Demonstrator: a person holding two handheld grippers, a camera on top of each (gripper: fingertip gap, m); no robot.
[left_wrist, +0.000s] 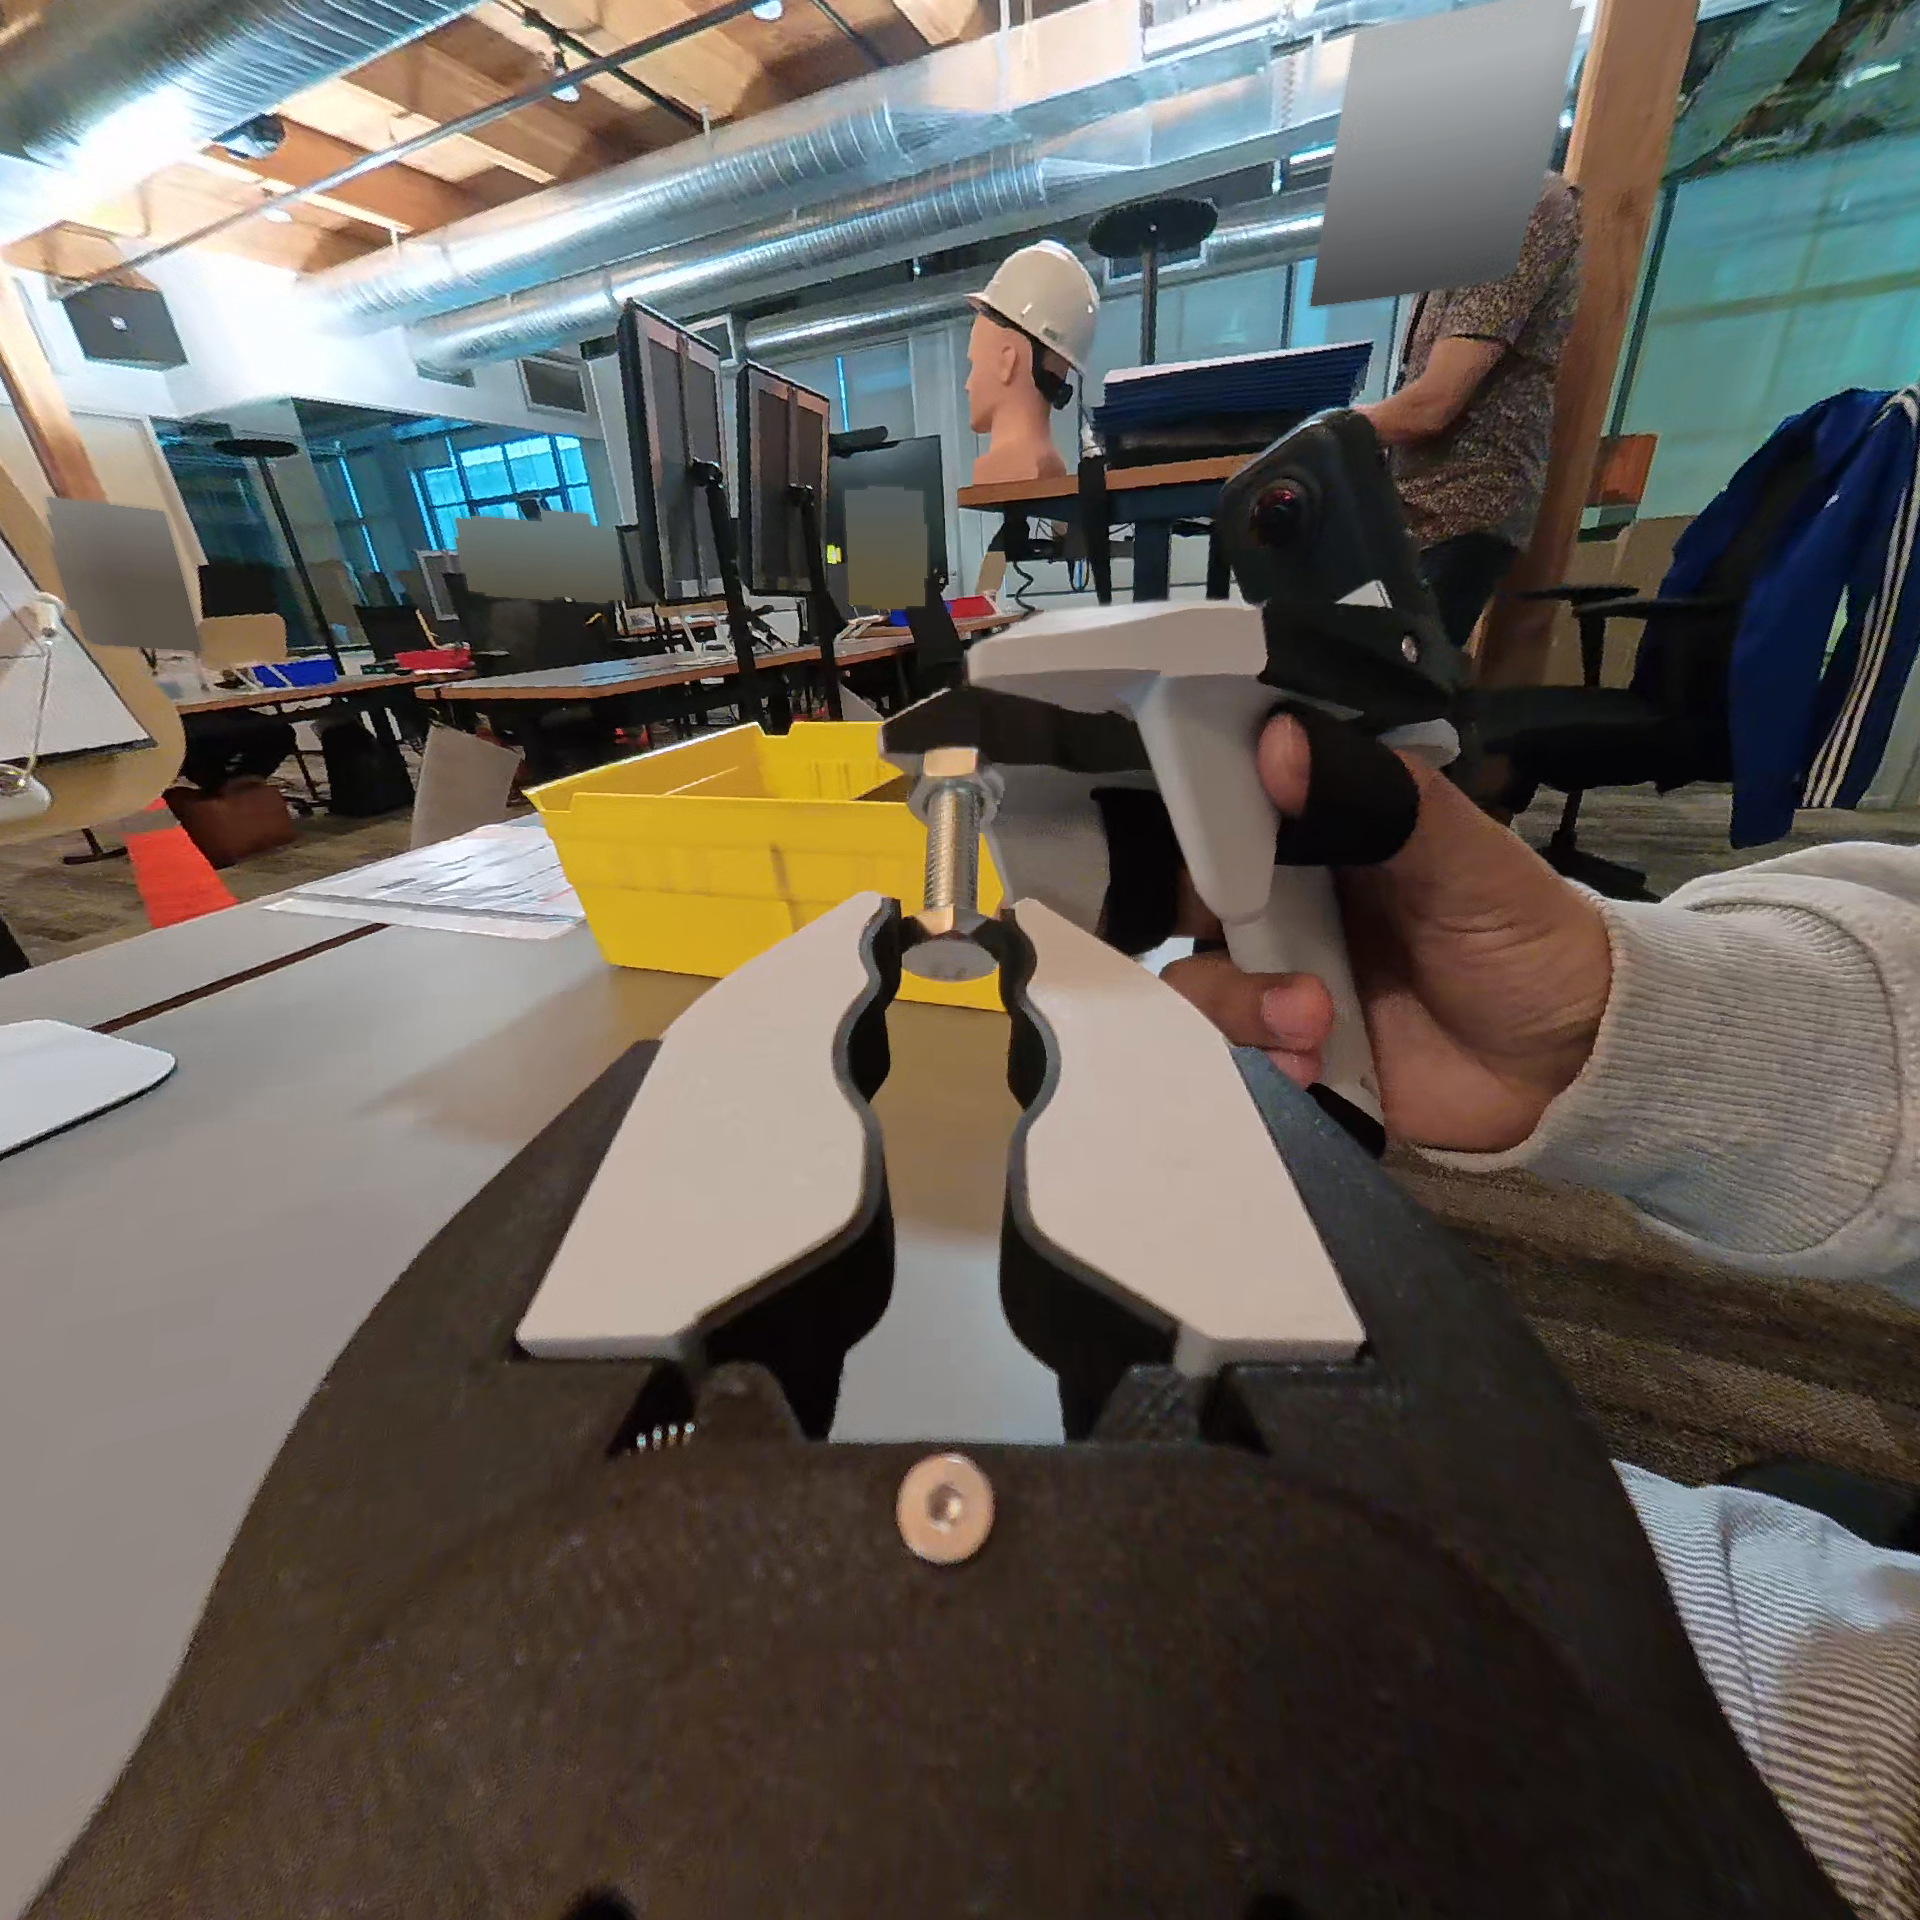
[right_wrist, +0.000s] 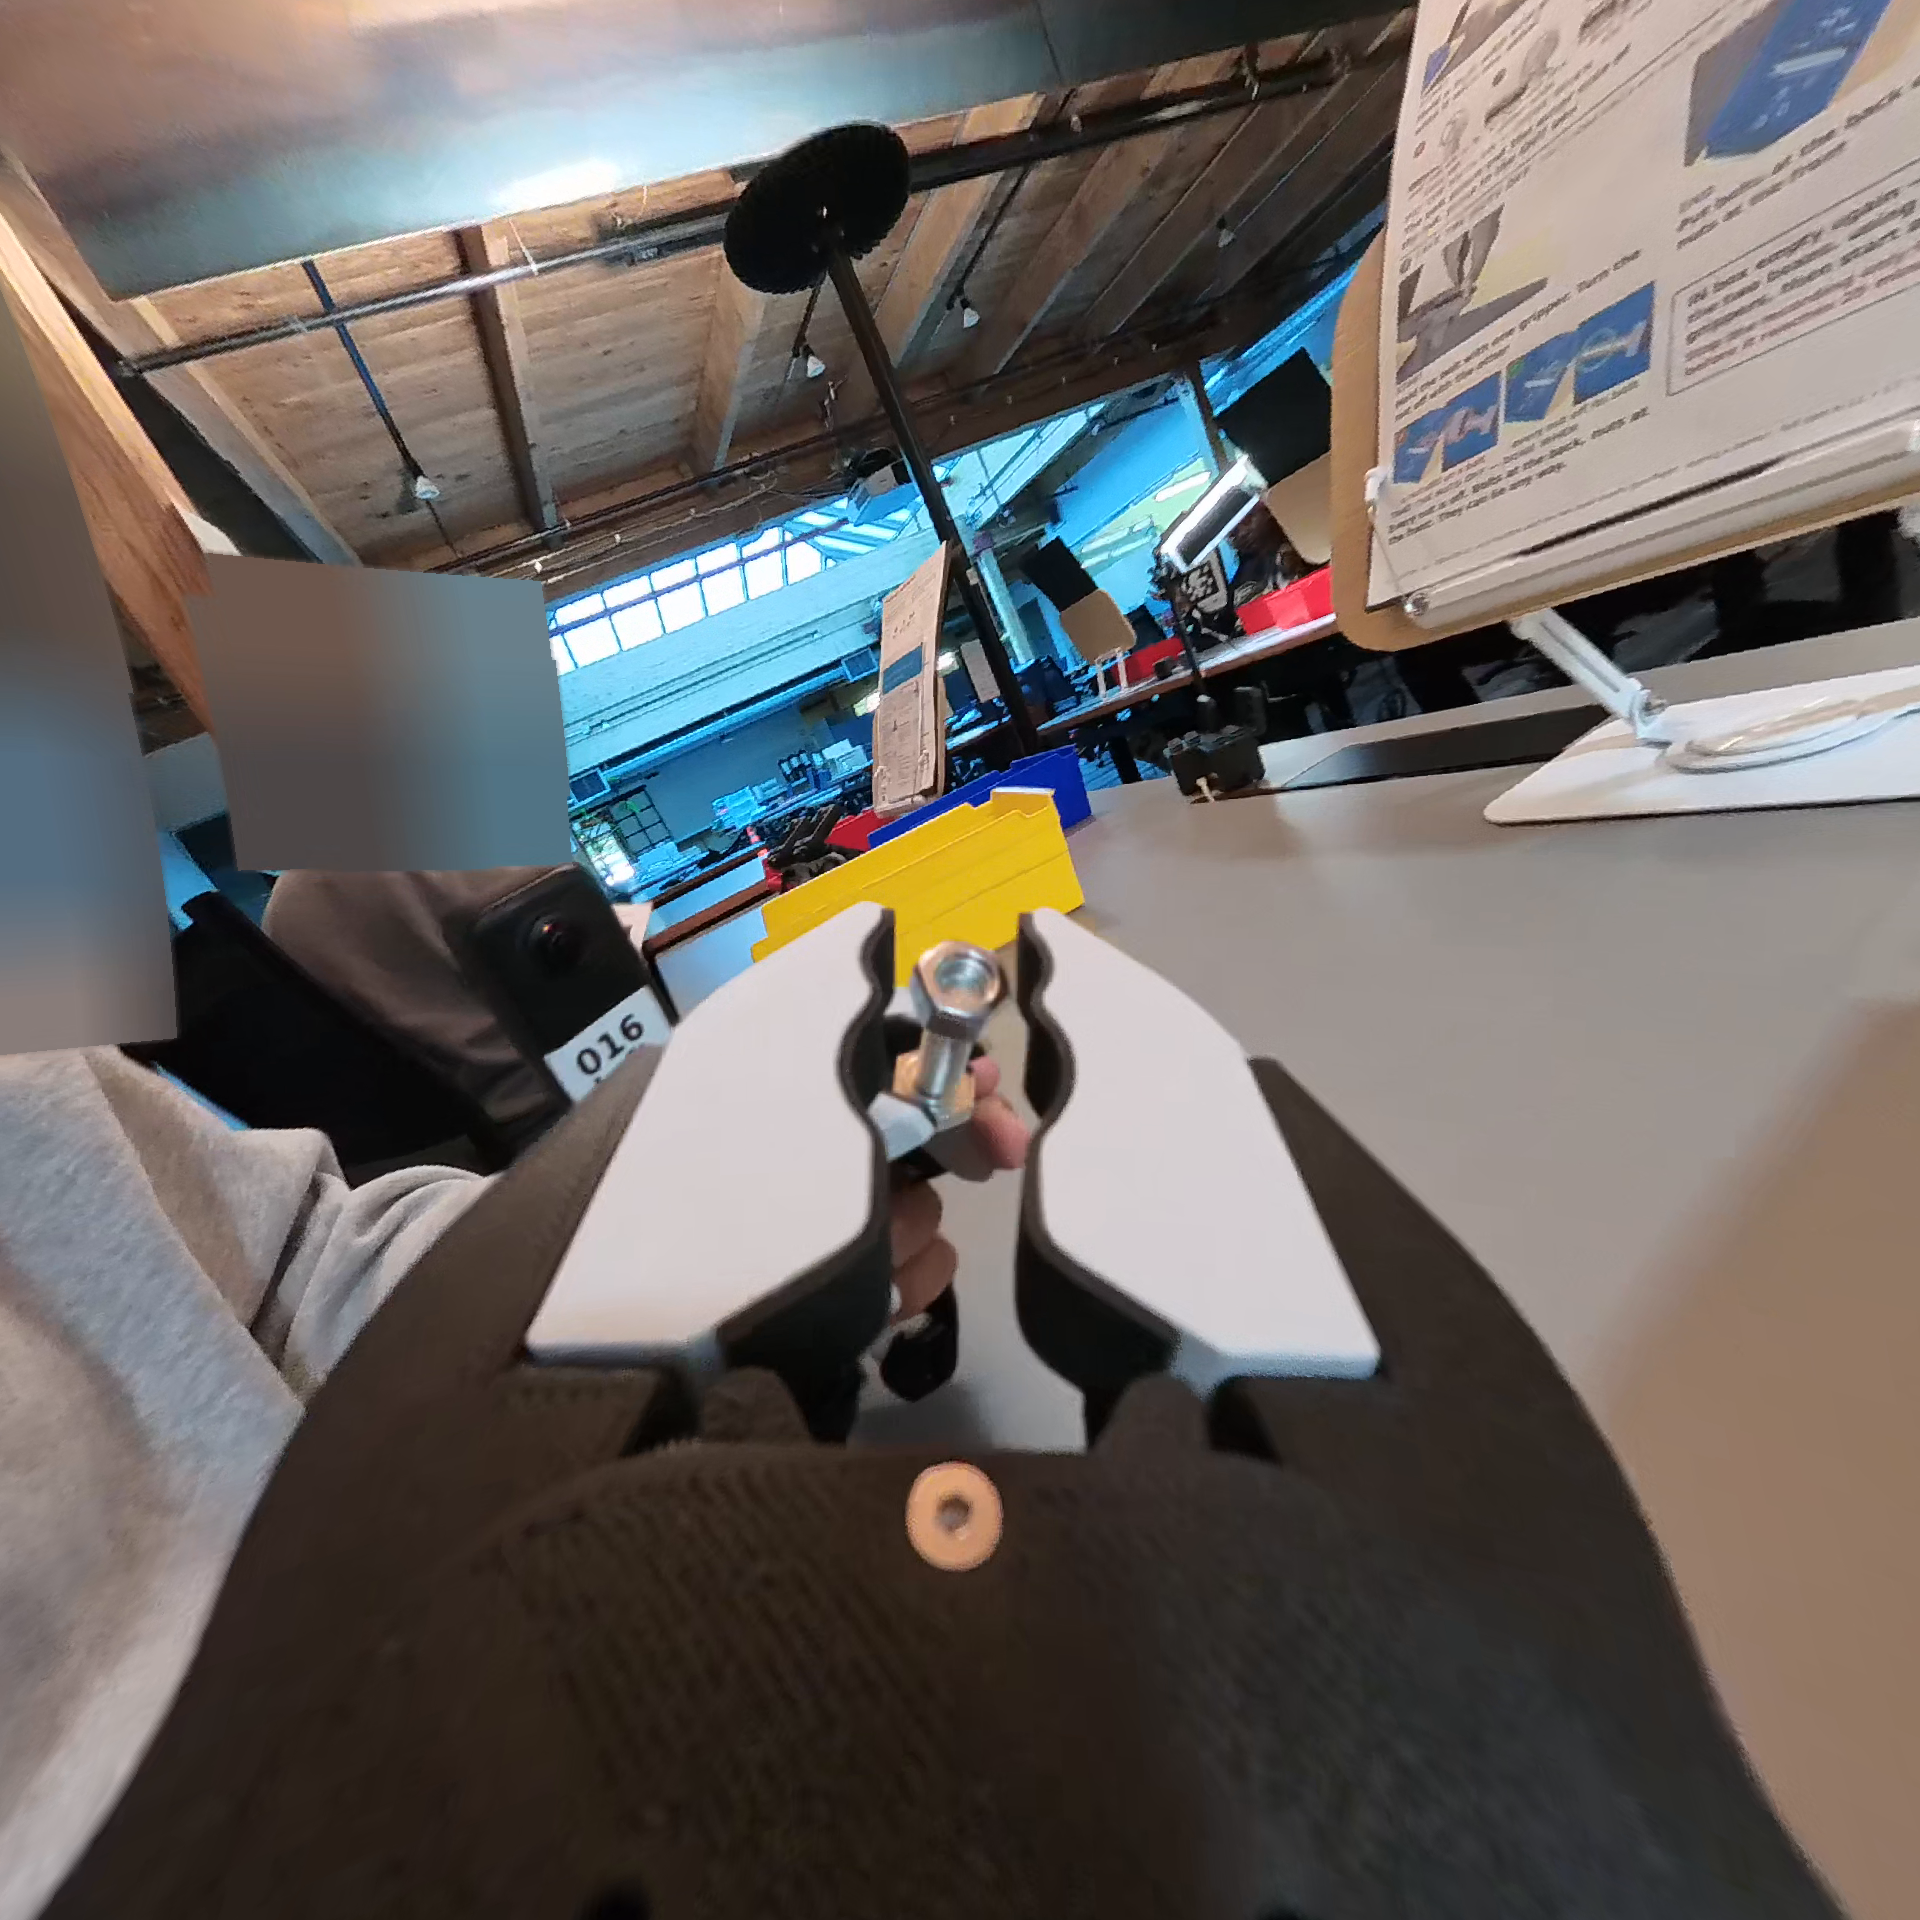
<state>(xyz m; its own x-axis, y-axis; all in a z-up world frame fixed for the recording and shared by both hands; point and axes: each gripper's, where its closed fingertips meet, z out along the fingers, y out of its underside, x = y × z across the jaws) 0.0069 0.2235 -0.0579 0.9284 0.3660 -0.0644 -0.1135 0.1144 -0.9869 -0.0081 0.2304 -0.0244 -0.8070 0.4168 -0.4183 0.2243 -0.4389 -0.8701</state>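
Observation:
A silver bolt (left_wrist: 950, 852) stands upright above the grey table (left_wrist: 312, 1143). My left gripper (left_wrist: 951, 935) is shut on the bolt's hex head at its lower end. A silver nut (left_wrist: 951, 767) sits on the threaded upper end. My right gripper (right_wrist: 958, 966) is closed around that nut (right_wrist: 961, 982), and the bolt (right_wrist: 940, 1049) runs away from it toward the left gripper's tips (right_wrist: 904, 1127). In the left wrist view the right gripper (left_wrist: 940, 732) comes in from the right, held by a hand (left_wrist: 1455, 956) in a grey sleeve.
A yellow bin (left_wrist: 727, 862) stands on the table just behind the bolt; it also shows in the right wrist view (right_wrist: 935, 883). A document stand with a printed sheet (right_wrist: 1662, 312) and its white base (right_wrist: 1714, 758) stand on the table. A person stands at a far desk (left_wrist: 1475, 395). My left and right fingertips are right by each other.

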